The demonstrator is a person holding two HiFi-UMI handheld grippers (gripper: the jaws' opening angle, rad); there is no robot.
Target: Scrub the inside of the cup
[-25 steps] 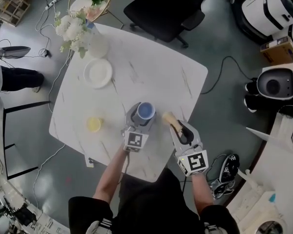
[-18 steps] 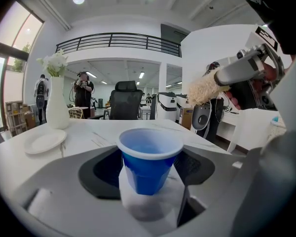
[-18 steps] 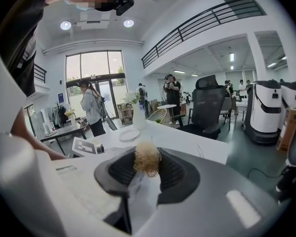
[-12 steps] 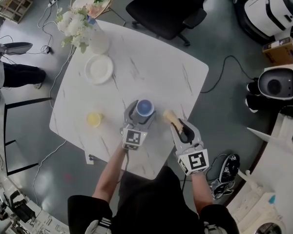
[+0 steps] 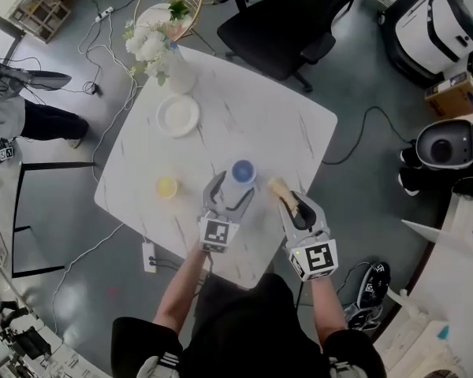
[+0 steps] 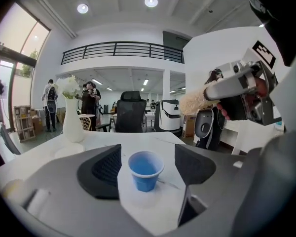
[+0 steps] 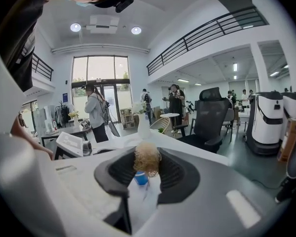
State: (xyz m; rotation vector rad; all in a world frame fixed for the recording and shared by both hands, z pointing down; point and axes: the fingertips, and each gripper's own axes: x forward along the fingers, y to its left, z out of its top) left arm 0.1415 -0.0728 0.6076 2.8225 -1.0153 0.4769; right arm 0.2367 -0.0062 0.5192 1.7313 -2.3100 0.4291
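Steadiness comes first here, I judge: the blue cup [image 5: 243,171] stands upright and loose on the white marble table [image 5: 292,124]. It wants a gentle clamp that does not crush its wall, then the scrubber head lowered into its mouth and twisted round the inside. The left gripper [image 5: 233,187] has just been opening its jaws; they stand wide, with the cup between them untouched. The right gripper [image 5: 298,209] is clamped on the tan fuzzy scrubber [image 5: 278,187], near the cup but clear of it.
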